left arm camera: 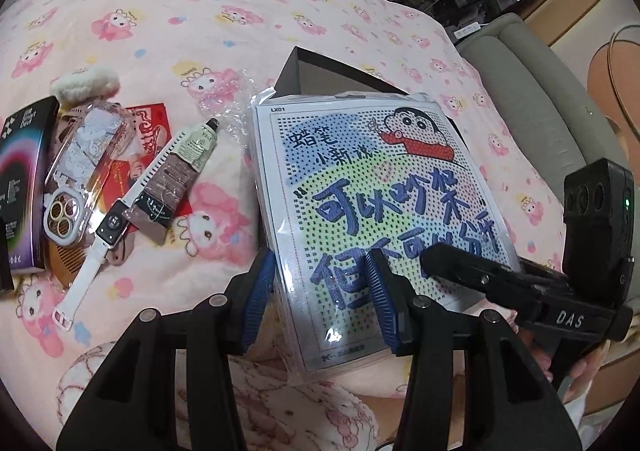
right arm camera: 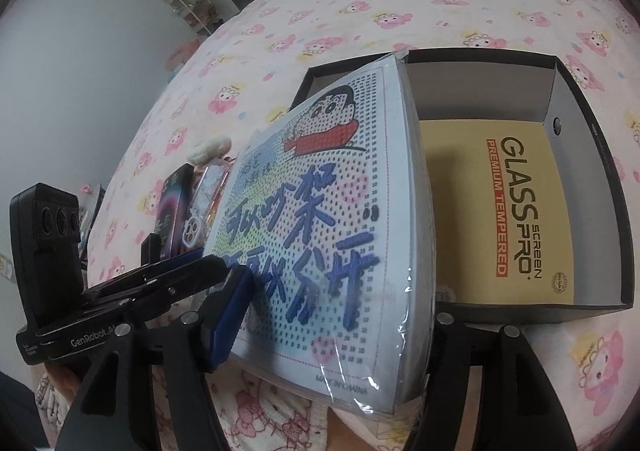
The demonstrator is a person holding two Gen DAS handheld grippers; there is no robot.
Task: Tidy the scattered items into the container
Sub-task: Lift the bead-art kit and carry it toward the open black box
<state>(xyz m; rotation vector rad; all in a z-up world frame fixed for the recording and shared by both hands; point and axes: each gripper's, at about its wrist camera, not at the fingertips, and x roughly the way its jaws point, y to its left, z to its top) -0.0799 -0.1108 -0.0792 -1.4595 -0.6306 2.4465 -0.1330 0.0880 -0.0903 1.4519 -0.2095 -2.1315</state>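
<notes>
A flat plastic-wrapped cartoon bead kit [left arm camera: 380,211] is held tilted over the black box [right arm camera: 592,155]. My right gripper [right arm camera: 332,315] is shut on its near edge; in the left wrist view that gripper [left arm camera: 472,271] comes in from the right. My left gripper [left arm camera: 320,307] is open, its blue pads on either side of the kit's lower left corner without squeezing it. A yellow screen protector pack [right arm camera: 492,211] lies in the box. On the bed to the left lie a hand cream tube [left arm camera: 176,179], a white watch [left arm camera: 96,247], a clear phone case [left arm camera: 84,171], a dark box [left arm camera: 24,187], a red card [left arm camera: 148,131] and a fluffy hair tie [left arm camera: 86,85].
Everything rests on a pink cartoon-print blanket [left arm camera: 200,11]. A brown comb [left arm camera: 64,263] lies under the phone case. A grey padded bed frame [left arm camera: 520,83] runs along the right. White wall and shelves [right arm camera: 188,7] stand beyond the bed.
</notes>
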